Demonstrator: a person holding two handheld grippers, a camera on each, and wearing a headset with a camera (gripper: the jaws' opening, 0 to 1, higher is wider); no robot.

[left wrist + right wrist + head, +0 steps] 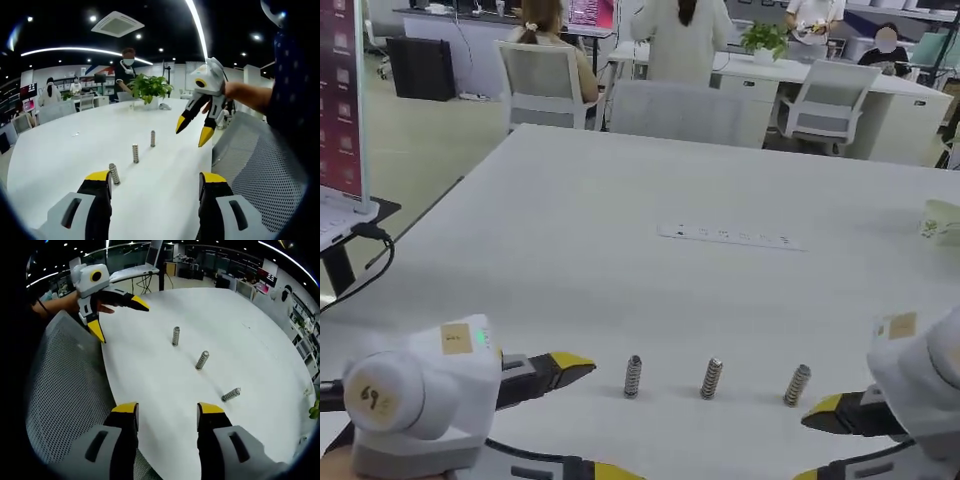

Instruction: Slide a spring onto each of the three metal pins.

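My left gripper (pixel 156 177) and right gripper (pixel 167 409) gape open, empty. The three upright springs (pixel 711 378) stand in a row between them.

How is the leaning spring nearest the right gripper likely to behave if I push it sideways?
The leaning spring is an open wire coil, so it will probably bend and bounce back rather than resist stiffly. It looks thin, so likely light. Tilted on the table, it may tip and roll if nothing inside holds it.
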